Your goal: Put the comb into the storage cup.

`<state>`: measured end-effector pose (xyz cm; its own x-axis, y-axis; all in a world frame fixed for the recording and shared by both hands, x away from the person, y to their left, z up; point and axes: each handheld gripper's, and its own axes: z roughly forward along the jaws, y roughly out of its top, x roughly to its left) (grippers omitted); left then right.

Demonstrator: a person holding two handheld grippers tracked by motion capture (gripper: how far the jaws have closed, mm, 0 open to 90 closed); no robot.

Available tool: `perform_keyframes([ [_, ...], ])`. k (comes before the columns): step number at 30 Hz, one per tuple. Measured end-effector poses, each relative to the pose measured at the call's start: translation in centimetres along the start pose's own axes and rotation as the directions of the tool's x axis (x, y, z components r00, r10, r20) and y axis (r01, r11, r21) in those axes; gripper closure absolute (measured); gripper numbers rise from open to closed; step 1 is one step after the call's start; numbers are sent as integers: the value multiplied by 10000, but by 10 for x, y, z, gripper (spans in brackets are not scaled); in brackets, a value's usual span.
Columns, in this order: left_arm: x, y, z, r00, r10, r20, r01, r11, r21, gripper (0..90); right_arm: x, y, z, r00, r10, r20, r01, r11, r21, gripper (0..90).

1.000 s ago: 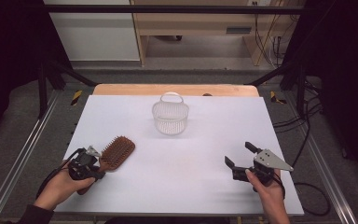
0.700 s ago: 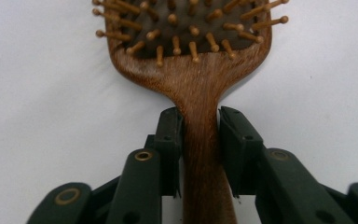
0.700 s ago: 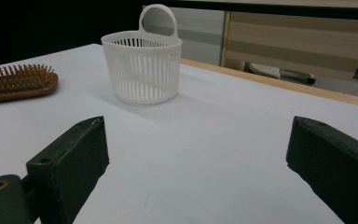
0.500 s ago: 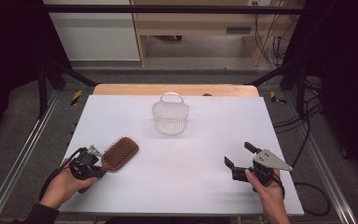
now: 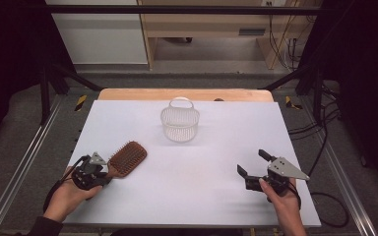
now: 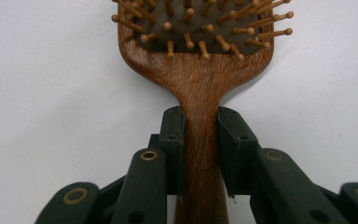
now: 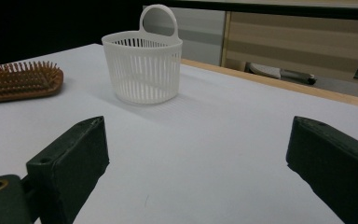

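step: the left gripper [image 5: 103, 173] takes the hairbrush [image 5: 127, 158] by its handle; the likely goal, as i judge it, is to carry the brush to the white basket [image 5: 179, 124].
how to do it well: keep the handle in the middle of the two pads and check that both sides press evenly before any lift. the head of the brush is heavier than the handle, so a grip this far back can let the head dip; lift slowly and keep the brush level.
approach to basket: the basket is light and stands free, so the brush should come down from above and not push the wall or the loop handle.
left jaws: nearly closed, they have just been closing, and they pinch the wooden handle [image 6: 200, 154] from both sides. in the left gripper view the pads [image 6: 173, 140] touch the wood just below the neck.
brush place: it lies on the white table [image 5: 202, 196] at the near left side, bristles up, well apart from the basket.
right jaws: the right gripper [image 5: 251, 164] is spread wide and holds nothing; it rests low at the near right side.
basket place: upright, near the far middle of the table.
risk: the round handle can twist between the pads.
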<state>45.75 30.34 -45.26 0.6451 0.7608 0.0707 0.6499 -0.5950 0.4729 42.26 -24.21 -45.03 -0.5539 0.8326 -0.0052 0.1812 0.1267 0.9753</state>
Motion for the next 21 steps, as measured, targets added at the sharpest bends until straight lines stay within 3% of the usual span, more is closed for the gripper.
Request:
perform_keyframes([
  [21,-3,-1,-4,9998,176,122,-168,9981,-600,727,1,0,0,10000,-24,-28,24,10000,19,58],
])
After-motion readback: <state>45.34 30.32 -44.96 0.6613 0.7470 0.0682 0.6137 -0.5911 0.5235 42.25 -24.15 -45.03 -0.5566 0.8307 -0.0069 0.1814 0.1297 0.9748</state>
